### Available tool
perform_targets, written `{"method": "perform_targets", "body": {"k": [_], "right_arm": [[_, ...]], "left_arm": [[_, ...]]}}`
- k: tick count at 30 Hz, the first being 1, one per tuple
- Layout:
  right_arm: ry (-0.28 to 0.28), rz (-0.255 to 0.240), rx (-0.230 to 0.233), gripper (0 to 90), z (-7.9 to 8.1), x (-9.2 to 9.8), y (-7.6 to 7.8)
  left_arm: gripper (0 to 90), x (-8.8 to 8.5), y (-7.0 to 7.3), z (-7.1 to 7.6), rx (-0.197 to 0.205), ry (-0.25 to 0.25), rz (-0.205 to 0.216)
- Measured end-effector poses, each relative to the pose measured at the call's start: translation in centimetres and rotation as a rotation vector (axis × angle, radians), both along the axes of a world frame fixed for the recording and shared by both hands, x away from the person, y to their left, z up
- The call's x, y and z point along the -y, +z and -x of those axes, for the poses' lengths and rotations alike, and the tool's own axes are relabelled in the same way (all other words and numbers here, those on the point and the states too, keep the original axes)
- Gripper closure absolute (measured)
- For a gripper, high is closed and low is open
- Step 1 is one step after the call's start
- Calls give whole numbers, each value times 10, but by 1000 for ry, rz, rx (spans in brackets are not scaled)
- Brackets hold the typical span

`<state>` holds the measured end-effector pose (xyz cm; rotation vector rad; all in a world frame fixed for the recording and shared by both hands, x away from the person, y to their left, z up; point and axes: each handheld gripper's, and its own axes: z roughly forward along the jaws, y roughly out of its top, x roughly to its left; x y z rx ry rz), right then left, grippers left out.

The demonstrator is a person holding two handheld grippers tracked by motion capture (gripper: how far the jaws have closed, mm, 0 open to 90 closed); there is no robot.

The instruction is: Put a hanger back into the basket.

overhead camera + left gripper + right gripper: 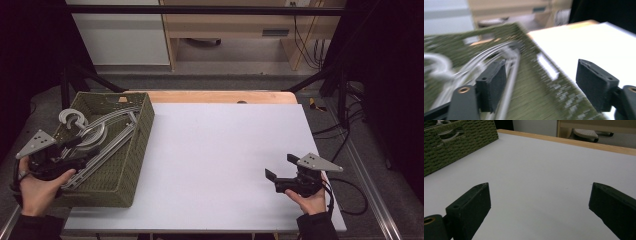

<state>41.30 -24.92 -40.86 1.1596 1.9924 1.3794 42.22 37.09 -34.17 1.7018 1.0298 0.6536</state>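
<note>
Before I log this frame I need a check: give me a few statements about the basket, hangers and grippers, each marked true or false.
1. The green woven basket sits at the table's left side. True.
2. The hangers lie on the white tabletop. False: they lie inside the basket.
3. The right gripper is open over bare tabletop. True.
4. The left gripper is shut on a hanger. False: its jaws stand apart.
5. The right gripper touches the basket. False: it is far from it.

Dark sleeves [315,227], black two-jaw left claw [75,147] and right claw [281,167], grey three-cornered plates [36,143], trailing black cable [350,200]
</note>
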Motion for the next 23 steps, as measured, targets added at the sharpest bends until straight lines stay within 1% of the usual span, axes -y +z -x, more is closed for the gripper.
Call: {"method": "perform_targets", "body": {"k": [1, 2, 3, 4, 5, 6, 7, 8, 10, 12, 13, 15, 16, 17, 18, 20, 23], "right_arm": [[0, -3, 2, 41, 0, 0, 0], [0, -3, 2, 41, 0, 0, 0], [1, -2, 9, 41, 1, 1, 1], [1, -2, 9, 41, 1, 1, 1], [8, -4, 13, 42, 1, 2, 2], [7, -10, 12, 42, 2, 2, 2], [4, -8, 14, 42, 2, 3, 3], [9, -11, 18, 41, 2, 3, 3], [8, -16, 24, 41, 3, 4, 3], [13, -19, 29, 40, 4, 6, 4], [18, -30, 30, 40, 5, 6, 5], [26, -32, 39, 40, 6, 7, 6], [32, -39, 42, 40, 7, 8, 6], [35, -41, 43, 40, 7, 9, 7], [35, -38, 45, 40, 7, 9, 7], [31, -45, 45, 41, 7, 10, 7], [28, -47, 48, 41, 7, 13, 8]], "left_arm": [[223, 7, -1, 2, 12, -20, 13], [219, 7, -1, 2, 12, -20, 13], [210, 20, -4, 6, 24, -58, 37], [208, 20, -4, 6, 24, -58, 37], [204, 32, -8, 8, 33, -87, 54], [199, 32, -8, 8, 33, -87, 54], [191, 44, -12, 11, 34, -117, 51], [186, 49, -13, 11, 36, -128, 51], [181, 61, -17, 13, 44, -160, 39], [177, 64, -18, 14, 45, -164, 40], [155, 71, -21, 14, 47, -170, 31], [139, 78, -25, 13, 39, -176, 7], [138, 80, -27, 12, 39, -181, 3], [135, 83, -28, 12, 33, -188, 3], [133, 86, -30, 11, 36, -194, -2], [128, 90, -33, 11, 35, -202, -15], [128, 92, -36, 11, 34, -212, -16]]}}
